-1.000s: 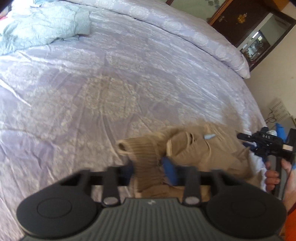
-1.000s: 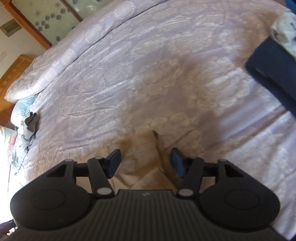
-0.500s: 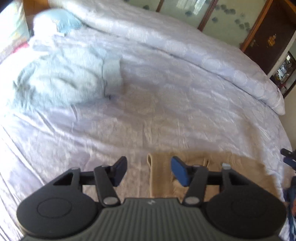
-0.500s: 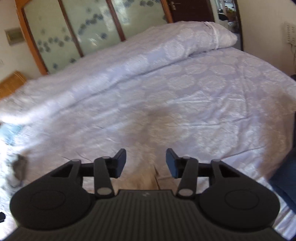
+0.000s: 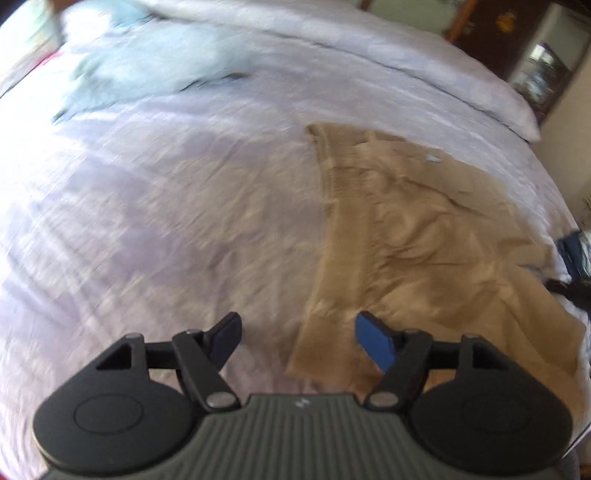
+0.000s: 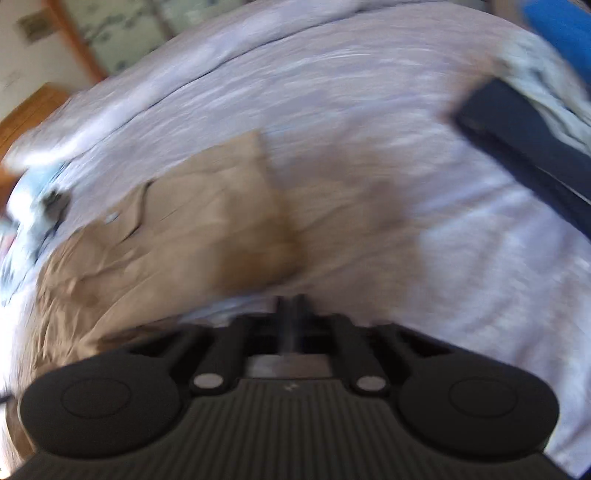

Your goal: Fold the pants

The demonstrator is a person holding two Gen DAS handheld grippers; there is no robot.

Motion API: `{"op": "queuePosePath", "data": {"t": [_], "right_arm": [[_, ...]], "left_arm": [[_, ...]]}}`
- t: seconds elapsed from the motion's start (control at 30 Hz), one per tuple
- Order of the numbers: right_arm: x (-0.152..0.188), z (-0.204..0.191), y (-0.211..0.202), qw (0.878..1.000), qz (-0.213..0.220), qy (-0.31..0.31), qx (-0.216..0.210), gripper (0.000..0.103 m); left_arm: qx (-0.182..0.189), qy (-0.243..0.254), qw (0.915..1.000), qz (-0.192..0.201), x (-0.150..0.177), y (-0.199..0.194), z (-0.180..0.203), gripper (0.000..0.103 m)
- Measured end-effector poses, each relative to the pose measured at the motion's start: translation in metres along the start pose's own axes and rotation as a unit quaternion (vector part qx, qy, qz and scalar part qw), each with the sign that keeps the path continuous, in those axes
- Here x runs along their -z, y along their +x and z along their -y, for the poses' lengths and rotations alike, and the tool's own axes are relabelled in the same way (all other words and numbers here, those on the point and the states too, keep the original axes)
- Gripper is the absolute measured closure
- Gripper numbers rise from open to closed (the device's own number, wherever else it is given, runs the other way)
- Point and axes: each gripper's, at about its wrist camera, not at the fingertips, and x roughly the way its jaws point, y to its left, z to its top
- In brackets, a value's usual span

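The tan pants (image 5: pixel 406 236) lie spread flat on the pale lilac bedspread (image 5: pixel 166 203), waistband to the left side of the cloth. My left gripper (image 5: pixel 299 338) is open and empty, just above the near edge of the waistband. In the right wrist view the pants (image 6: pixel 184 221) lie left of centre. My right gripper (image 6: pixel 291 310) has its fingers together at the near edge of the cloth. The frame is blurred and I cannot see cloth between them.
A light blue garment (image 5: pixel 147 62) lies at the far left of the bed. A dark navy folded item (image 6: pixel 524 147) lies at the right, with a bright blue thing (image 6: pixel 565 33) behind it. A rolled duvet (image 5: pixel 406 48) runs along the far side.
My left gripper let go of the bunched waistband and pulled back; the pants now lie spread flat. My right gripper went from open to closed. Both cameras swung.
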Motion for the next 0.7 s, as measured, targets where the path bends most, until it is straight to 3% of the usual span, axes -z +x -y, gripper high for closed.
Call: {"op": "queuePosePath", "data": {"t": [0.07,0.1,0.2,0.3,0.37,0.43,0.5,0.53,0.57,0.63,0.7], "right_arm": [[0.005,0.014,-0.031,0.998,0.024,0.046,-0.040,0.068],[0.012,0.016,-0.050,0.996,0.038,0.046,-0.063,0.064],[0.048,0.014,-0.097,0.994,0.056,0.014,-0.094,0.062],[0.076,0.012,-0.113,0.993,0.045,0.010,-0.111,0.061],[0.083,0.010,-0.109,0.993,0.039,0.010,-0.113,0.061],[0.082,0.010,-0.094,0.993,0.031,0.030,-0.106,0.061],[0.077,0.018,-0.072,0.988,0.001,0.083,-0.128,0.065],[0.073,0.023,-0.060,0.983,-0.014,0.115,-0.146,0.094],[0.070,0.024,-0.058,0.977,-0.012,0.132,-0.166,0.100],[0.059,0.011,-0.081,0.972,0.070,0.108,-0.197,0.100],[0.052,-0.006,-0.114,0.958,0.149,0.047,-0.241,0.100]], "left_arm": [[0.030,-0.029,0.9989,0.021,0.004,-0.021,-0.014,0.032],[0.037,-0.036,0.9982,0.032,0.005,-0.029,-0.019,0.027],[0.056,-0.043,0.9963,0.050,0.005,-0.040,-0.025,0.016],[0.069,-0.041,0.9960,0.040,0.003,-0.033,-0.020,0.016],[0.080,-0.034,0.9957,0.033,0.004,-0.026,-0.010,0.024],[0.088,-0.029,0.9957,0.008,0.004,-0.014,-0.002,0.060],[0.066,-0.027,0.9975,-0.005,0.006,-0.005,0.003,0.070],[0.054,-0.026,0.9982,-0.003,0.008,-0.005,0.004,0.083],[0.046,-0.030,0.9985,0.000,0.009,-0.007,0.002,0.085],[0.057,-0.057,0.9967,0.000,0.010,-0.012,-0.008,0.093],[0.056,-0.067,0.9961,-0.002,0.011,-0.016,-0.017,0.100]]}}
